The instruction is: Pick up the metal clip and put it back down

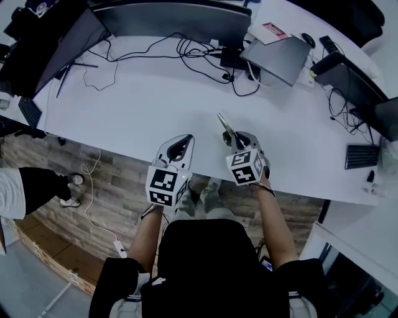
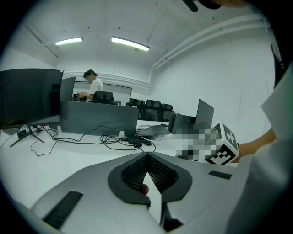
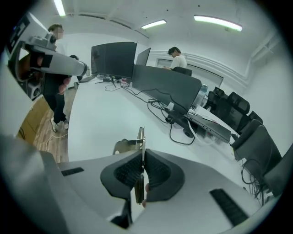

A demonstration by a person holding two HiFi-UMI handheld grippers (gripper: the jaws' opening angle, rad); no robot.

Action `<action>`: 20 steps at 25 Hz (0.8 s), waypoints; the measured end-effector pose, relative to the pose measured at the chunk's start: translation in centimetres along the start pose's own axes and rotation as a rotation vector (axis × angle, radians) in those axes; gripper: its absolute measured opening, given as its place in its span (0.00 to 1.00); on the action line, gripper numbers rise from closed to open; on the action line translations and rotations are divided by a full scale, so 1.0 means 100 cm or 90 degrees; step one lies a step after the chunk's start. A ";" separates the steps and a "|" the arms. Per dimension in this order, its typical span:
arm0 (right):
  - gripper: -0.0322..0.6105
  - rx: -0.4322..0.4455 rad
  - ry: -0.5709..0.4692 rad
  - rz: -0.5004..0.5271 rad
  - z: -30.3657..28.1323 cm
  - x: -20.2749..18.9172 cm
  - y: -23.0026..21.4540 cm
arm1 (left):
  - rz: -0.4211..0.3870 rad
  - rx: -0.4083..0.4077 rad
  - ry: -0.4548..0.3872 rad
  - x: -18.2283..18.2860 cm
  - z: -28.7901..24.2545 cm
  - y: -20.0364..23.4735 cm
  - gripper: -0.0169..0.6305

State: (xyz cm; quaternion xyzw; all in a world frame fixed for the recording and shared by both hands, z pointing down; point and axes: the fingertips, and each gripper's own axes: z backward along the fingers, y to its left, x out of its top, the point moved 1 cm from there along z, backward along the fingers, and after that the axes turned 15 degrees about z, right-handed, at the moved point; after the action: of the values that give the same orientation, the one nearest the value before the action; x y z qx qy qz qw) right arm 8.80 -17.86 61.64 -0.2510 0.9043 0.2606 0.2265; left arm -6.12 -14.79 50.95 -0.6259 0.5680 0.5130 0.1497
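Clip (image 3: 141, 137) pinched tight in R gripper (image 3: 143, 159) jaws.

Ref: desk (image 1: 155, 99). Far edge, centre: monitor (image 1: 180, 18), w/ cables (image 1: 199, 49) on desk just in front of it. Far-L corner: side monitor (image 1: 62, 43). Far R: laptop (image 1: 277, 59), R of cables. R end: keyboard (image 1: 360, 156). Near edge: L gripper (image 1: 180, 138) and R gripper (image 1: 233, 140) side by side over desk, well apart from the cables; clip (image 1: 224, 124) sits btwn R gripper's jaws, sticking out toward desk's far side.
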 end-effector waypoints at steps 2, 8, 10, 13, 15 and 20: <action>0.09 -0.012 -0.016 -0.022 0.011 0.006 -0.008 | -0.006 -0.002 -0.009 0.008 0.003 -0.002 0.04; 0.09 -0.052 -0.074 -0.083 0.052 0.026 -0.029 | -0.022 -0.013 -0.042 0.034 0.013 -0.012 0.04; 0.09 -0.066 -0.094 -0.098 0.066 0.035 -0.037 | -0.028 -0.017 -0.056 0.044 0.017 -0.017 0.04; 0.09 -0.087 -0.124 -0.115 0.088 0.048 -0.047 | -0.039 -0.024 -0.071 0.057 0.022 -0.023 0.04; 0.09 -0.100 -0.141 -0.121 0.101 0.056 -0.053 | -0.043 -0.029 -0.081 0.065 0.027 -0.026 0.04; 0.09 -0.135 -0.182 -0.134 0.132 0.075 -0.063 | -0.041 -0.045 -0.125 0.090 0.046 -0.040 0.04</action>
State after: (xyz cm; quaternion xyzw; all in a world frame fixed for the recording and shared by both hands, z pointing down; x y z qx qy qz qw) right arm 10.30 -17.35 45.28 -0.3270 0.7992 0.3621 0.3510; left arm -6.43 -15.01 40.09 -0.5957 0.5119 0.5862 0.1987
